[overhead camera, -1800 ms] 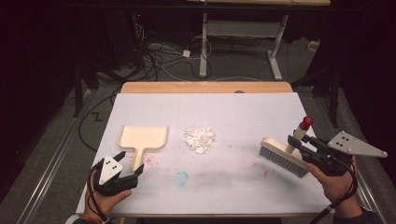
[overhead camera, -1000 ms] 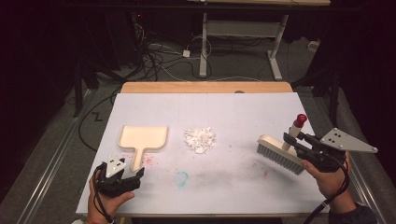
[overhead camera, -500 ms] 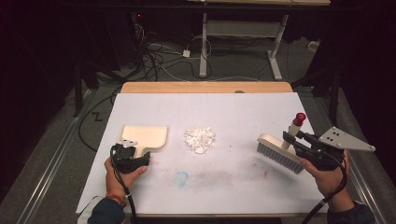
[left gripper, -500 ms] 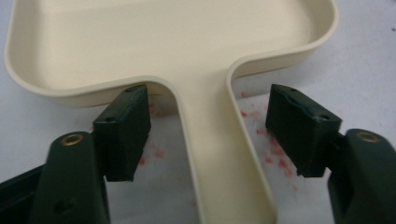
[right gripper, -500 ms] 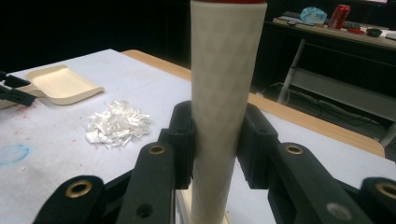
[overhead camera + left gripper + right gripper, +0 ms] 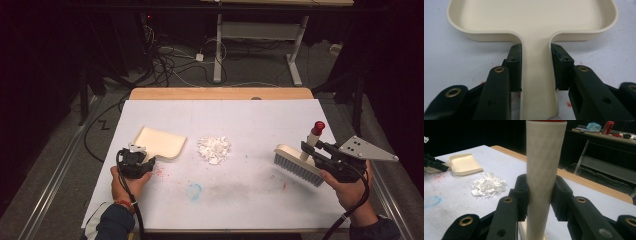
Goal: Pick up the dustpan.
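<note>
A desk [image 6: 250, 120] covered by a white sheet takes up the middle of the high view, with a bare wooden strip along its far edge. At the lower left of that frame the left gripper [image 6: 142, 159] is closed on the handle of a cream dustpan [image 6: 159, 142]; in the left gripper view its two black jaws press against both sides of the narrow handle, and the dustpan [image 6: 531, 22] spreads across the top of the frame, lying flat on the sheet. Near the centre of the high view, just right of the dustpan, sits a small heap of white paper shreds [image 6: 214, 148], apart from the pan's edge. At the right of the frame the right gripper [image 6: 309, 149] holds a hand brush [image 6: 298, 164] by its pale handle, which ends in a red tip; the bristles point down toward the sheet, though whether they touch it cannot be told. In the right gripper view the jaws clamp the textured handle of the brush [image 6: 544, 170] from both sides, and the shreds [image 6: 488, 185] and dustpan [image 6: 465, 164] lie at the left of the frame. A faint blue smudge [image 6: 194, 190] and some red specks [image 6: 159, 172] mark the sheet in the lower middle of the high view.
</note>
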Tool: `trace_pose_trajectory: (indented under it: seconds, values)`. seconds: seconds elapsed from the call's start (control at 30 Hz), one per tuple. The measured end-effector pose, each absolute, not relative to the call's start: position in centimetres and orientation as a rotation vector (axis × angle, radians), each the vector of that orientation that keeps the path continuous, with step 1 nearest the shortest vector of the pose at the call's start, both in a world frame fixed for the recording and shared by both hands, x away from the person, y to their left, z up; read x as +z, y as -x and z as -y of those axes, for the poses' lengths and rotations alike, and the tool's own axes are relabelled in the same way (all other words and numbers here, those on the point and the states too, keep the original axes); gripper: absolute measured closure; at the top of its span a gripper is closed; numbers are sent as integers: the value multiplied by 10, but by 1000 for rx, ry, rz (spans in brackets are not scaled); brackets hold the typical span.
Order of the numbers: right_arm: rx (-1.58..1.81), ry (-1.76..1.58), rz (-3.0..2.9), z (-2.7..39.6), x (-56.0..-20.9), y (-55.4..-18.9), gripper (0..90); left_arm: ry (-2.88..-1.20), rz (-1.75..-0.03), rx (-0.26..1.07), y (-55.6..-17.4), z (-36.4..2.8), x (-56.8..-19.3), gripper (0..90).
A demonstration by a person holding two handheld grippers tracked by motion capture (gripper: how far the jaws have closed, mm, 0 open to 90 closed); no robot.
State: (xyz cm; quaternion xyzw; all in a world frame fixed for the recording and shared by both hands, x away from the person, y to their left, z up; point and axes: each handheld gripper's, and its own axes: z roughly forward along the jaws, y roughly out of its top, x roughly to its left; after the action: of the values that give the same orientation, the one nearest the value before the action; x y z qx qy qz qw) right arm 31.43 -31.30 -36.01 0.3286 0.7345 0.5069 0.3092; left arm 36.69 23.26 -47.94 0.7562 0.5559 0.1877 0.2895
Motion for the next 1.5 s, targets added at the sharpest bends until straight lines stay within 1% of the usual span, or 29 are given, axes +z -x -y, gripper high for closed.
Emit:
trace_pose_trajectory:
  seconds: [0.1,0.17,0.3,0.47,0.7,0.9,1.03,1.2,1.33,1.5]
  values:
    - [1339,-868,-1937,313,-360,-314,703,-2037,-1483,510,-369,-233,-477,630]
    - [1338,-872,-1934,314,-360,-314,703,-2045,-1476,486,-372,-238,-472,631]
    - [1336,-882,-1932,314,-360,-315,703,-2036,-1450,513,-369,-243,-463,631]
    - [1328,-889,-1926,316,-361,-316,703,-2045,-1412,558,-356,-253,-446,632]
    - [1322,-900,-1921,316,-362,-316,703,-2021,-1356,562,-336,-264,-433,632]
    - [1310,-909,-1927,317,-363,-317,702,-2124,-1257,513,-308,-256,-427,632]
    - [1302,-909,-1931,316,-364,-318,702,-2192,-1207,471,-295,-248,-430,632]
    - [1291,-916,-1931,314,-364,-319,703,-2229,-1184,434,-287,-240,-437,632]
    - [1284,-919,-1936,314,-366,-320,703,-2268,-1135,389,-283,-229,-442,632]
    - [1285,-924,-1932,314,-366,-321,703,-2306,-1083,366,-281,-217,-446,632]
